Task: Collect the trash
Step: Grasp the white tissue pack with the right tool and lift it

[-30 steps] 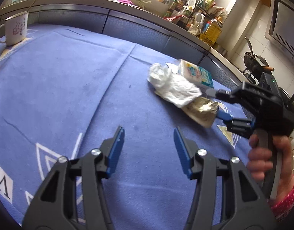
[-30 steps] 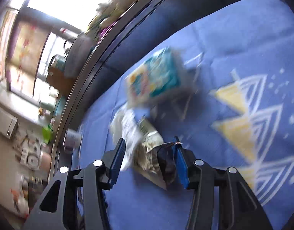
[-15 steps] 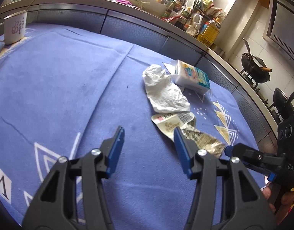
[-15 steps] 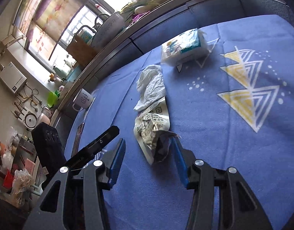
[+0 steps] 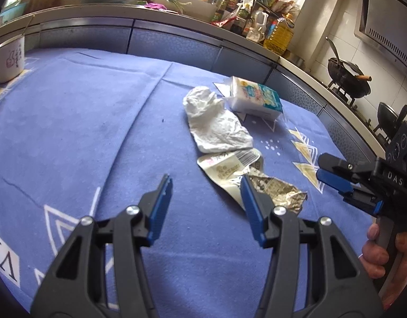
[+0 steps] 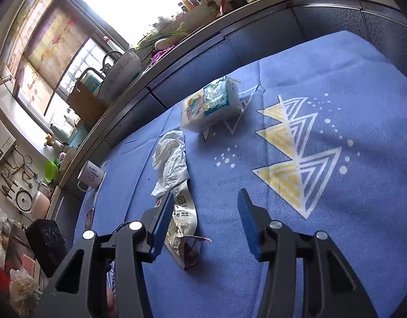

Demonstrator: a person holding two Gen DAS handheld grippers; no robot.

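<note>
Pulling back now, are you? Did you drop it?

Yes. A second ago my right tool [image 6: 206, 193] had the shiny wrapper [image 6: 182, 228] between its fingers, up by the tissue pack [image 6: 211, 106]. Now the wrapper lies flat on the blue cloth [image 6: 336, 79] of the counter, much nearer to me. My right tool is about half wide and holds nothing.

So where is the wrapper now?

It is just under the left finger of my right tool, not pinched. In the other view it lies right behind one finger of my left tool [image 5: 206, 179]. The white crumpled paper [image 5: 214, 124] touches its far end. The paper and the pack are where they were.

What about your left tool?

It is about half wide too, and empty. It has hardly moved.

Is the trash picked up, then?

No. I think I only dragged the wrapper closer. All the trash is still on the counter, so I still need to grab each bit.
</note>
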